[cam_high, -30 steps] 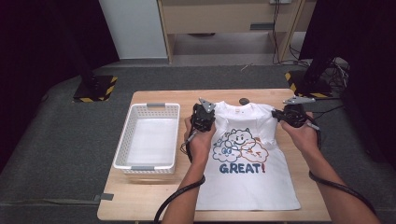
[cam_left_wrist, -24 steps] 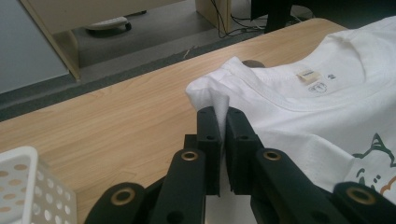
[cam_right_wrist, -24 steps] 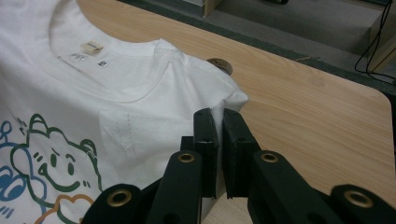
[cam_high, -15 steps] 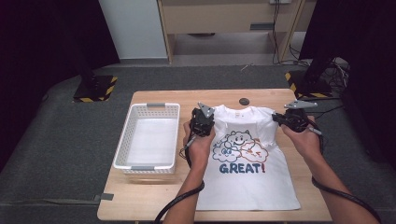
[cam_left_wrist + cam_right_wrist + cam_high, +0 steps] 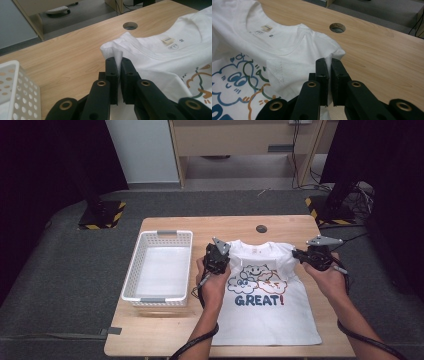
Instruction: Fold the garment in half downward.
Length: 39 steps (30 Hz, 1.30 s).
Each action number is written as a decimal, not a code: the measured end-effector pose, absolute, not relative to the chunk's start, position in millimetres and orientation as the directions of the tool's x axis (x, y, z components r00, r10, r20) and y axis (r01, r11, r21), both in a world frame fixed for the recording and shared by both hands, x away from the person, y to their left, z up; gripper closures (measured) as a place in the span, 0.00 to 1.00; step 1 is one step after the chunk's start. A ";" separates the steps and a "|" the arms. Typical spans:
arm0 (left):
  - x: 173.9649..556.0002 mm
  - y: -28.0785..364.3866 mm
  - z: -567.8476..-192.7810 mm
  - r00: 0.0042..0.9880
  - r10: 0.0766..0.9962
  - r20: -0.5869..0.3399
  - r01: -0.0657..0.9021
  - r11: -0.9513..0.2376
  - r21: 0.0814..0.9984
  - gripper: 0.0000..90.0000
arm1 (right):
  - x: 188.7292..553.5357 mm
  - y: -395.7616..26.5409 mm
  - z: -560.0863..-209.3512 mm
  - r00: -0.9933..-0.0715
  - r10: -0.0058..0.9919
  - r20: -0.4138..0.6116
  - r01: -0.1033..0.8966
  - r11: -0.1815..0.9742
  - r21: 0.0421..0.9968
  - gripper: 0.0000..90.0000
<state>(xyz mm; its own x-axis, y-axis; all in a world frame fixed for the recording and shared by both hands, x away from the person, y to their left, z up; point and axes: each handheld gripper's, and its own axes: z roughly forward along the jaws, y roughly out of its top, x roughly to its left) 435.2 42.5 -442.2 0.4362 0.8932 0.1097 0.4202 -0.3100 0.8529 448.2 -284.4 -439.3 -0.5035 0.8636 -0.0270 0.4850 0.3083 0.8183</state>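
A white T-shirt (image 5: 265,315) with cloud drawings and the word GREAT! lies flat on the wooden table (image 5: 165,325), collar at the far end. My left gripper (image 5: 223,251) is shut on a pinch of cloth at the shirt's left shoulder; in the left gripper view the white fold (image 5: 113,51) sticks up between the black pads of the left gripper (image 5: 119,61). My right gripper (image 5: 296,254) is shut on the right shoulder; the right gripper (image 5: 329,61) pinches the shirt (image 5: 287,42) at that corner. Both sleeves look tucked under.
A white perforated basket (image 5: 162,235) stands on the table's left side, close to my left hand; its corner (image 5: 10,82) shows in the left gripper view. A round cable hole (image 5: 261,228) sits in the table beyond the collar. Bare wood lies on the far side.
Both hands have drawn back toward the person, with the shirt's shoulders still pinched. The collar end of the shirt came along a little. The jaws stayed as they were.
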 end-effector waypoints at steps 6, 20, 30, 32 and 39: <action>422.4 42.5 -442.0 0.437 0.891 0.120 0.415 -0.318 0.852 0.96 | 437.4 -284.9 -441.7 -0.512 0.859 -0.030 0.479 0.314 0.820 0.95; 391.9 42.2 -448.4 0.453 0.881 0.134 0.417 -0.343 0.842 0.96 | 407.5 -286.1 -445.8 -0.530 0.848 -0.025 0.463 0.313 0.829 0.95; 378.1 39.9 -452.5 0.453 0.880 0.142 0.424 -0.354 0.834 0.96 | 391.9 -288.7 -453.6 -0.532 0.847 -0.014 0.465 0.306 0.831 0.95; 375.2 39.0 -453.2 0.455 0.878 0.151 0.424 -0.363 0.830 0.96 | 388.8 -289.2 -452.2 -0.534 0.845 -0.017 0.459 0.307 0.834 0.95; 367.4 39.2 -456.2 0.459 0.879 0.130 0.442 -0.353 0.825 0.96 | 379.6 -289.3 -455.7 -0.550 0.835 -0.020 0.455 0.319 0.831 0.95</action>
<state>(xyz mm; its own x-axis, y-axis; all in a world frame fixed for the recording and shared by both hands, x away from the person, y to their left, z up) 367.4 39.2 -456.2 0.4585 0.8791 0.1305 0.4417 -0.3528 0.8248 379.6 -289.3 -455.7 -0.5500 0.8349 -0.0200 0.4545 0.3194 0.8315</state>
